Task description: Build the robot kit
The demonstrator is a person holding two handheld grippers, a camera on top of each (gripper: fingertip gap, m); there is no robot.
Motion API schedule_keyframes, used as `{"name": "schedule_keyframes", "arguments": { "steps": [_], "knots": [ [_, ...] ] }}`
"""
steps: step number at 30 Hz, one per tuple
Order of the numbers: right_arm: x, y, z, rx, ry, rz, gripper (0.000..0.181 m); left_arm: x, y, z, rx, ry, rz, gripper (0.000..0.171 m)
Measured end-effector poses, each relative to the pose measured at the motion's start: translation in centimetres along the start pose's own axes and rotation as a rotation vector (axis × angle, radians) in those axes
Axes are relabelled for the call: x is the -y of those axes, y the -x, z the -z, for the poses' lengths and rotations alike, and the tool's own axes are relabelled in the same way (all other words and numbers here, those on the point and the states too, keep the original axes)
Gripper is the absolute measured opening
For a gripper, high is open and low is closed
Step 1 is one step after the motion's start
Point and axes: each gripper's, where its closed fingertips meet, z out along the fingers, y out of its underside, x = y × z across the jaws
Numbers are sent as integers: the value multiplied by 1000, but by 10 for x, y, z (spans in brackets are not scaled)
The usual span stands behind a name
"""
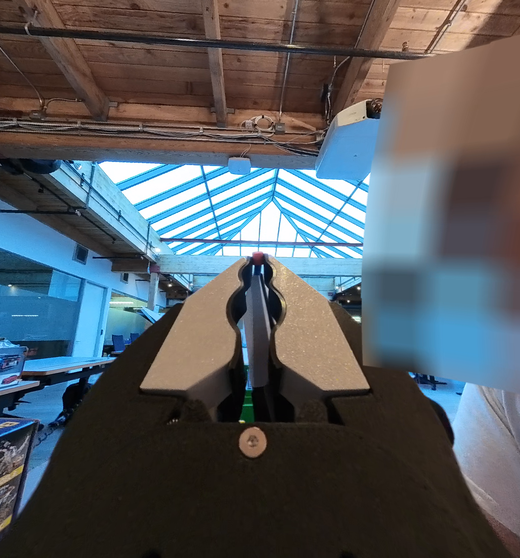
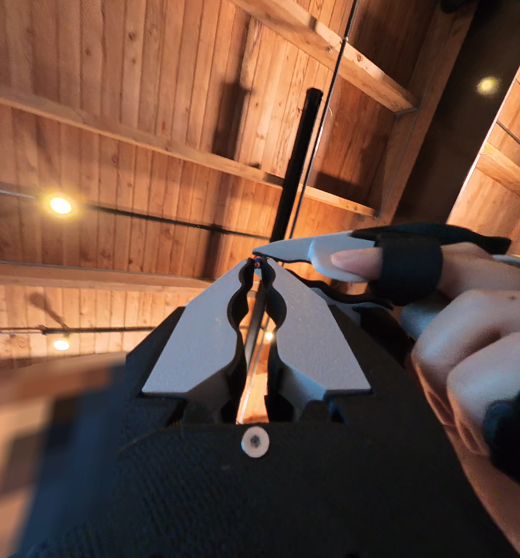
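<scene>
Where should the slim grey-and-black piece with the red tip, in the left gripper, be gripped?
Along its long flat sides, as the left gripper appears to have it: the slim piece lies lengthwise between the fingers, red tip showing at the fingertips. Come from behind, along its length.

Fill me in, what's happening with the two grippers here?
Both handheld grippers are tilted up toward the wooden ceiling. The left gripper has its jaws shut on a small red piece at the tips, with a skylight behind it. The right gripper has its jaws shut on a tiny reddish-blue piece. In the right wrist view the other gripper's grey fingertip sits right beside that piece, held by a hand wearing black straps. Whether they touch is unclear.
</scene>
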Motion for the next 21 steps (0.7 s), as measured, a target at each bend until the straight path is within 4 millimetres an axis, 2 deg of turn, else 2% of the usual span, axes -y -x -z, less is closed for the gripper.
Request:
{"name": "schedule_keyframes", "arguments": {
  "steps": [4, 10, 16, 21],
  "knots": [
    [-2, 0, 1, 19, -29, -35, 3, 1, -3, 1, -41, -17, 27, 5],
    [-1, 0, 3, 17, -43, -24, 3, -2, -3, 1, -15, 29, -46, 5],
    [-4, 1, 2, 12, -17, 68, 3, -2, -5, 0, 12, 49, -134, 4],
    [-7, 5, 1, 4, 16, 223, 3, -2, -8, -2, 23, 49, -165, 4]
  ]
}}
